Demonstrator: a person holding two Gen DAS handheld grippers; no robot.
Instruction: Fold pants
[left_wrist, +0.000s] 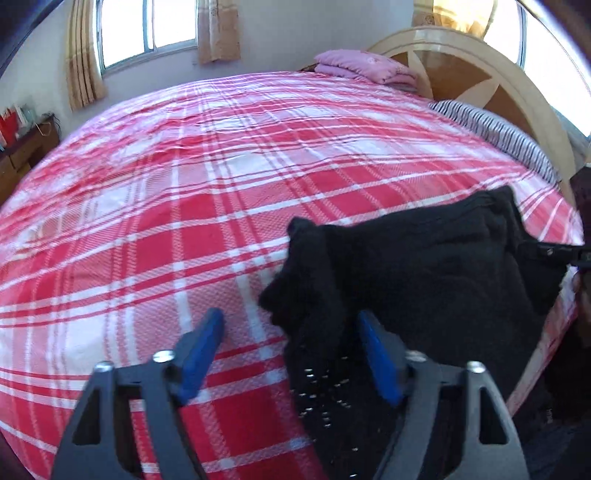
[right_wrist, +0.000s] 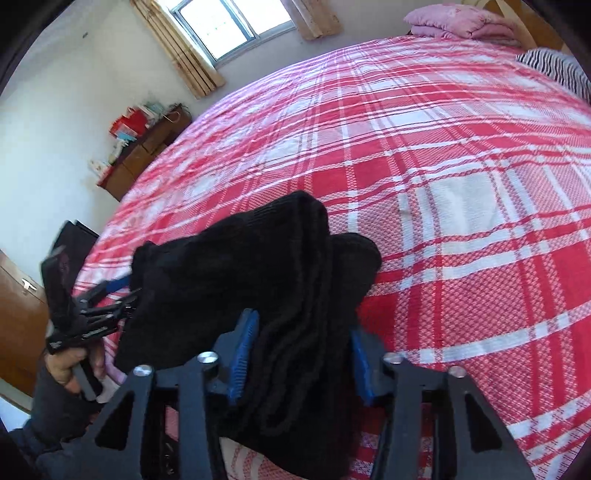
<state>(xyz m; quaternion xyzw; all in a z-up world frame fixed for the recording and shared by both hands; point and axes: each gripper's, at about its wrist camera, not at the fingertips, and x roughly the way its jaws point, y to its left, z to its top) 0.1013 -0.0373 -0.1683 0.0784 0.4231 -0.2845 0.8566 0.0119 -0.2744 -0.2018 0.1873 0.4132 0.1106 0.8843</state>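
Note:
The black pants (left_wrist: 424, 266) lie bunched in a thick folded stack near the front edge of the bed; they also show in the right wrist view (right_wrist: 258, 266). My left gripper (left_wrist: 291, 325) is open, its blue pads wide apart, with an edge of the pants lying between them by the right pad. My right gripper (right_wrist: 303, 332) has its blue pads on either side of the thick stack of pants, holding it. The left gripper also shows at the far left of the right wrist view (right_wrist: 110, 295), at the pants' left edge.
The bed has a red and white plaid sheet (left_wrist: 221, 177). A folded pink blanket (left_wrist: 362, 66) and a striped pillow (left_wrist: 495, 129) lie by the wooden headboard (left_wrist: 480, 62). A cluttered wooden cabinet (right_wrist: 147, 147) stands by the wall beyond the bed.

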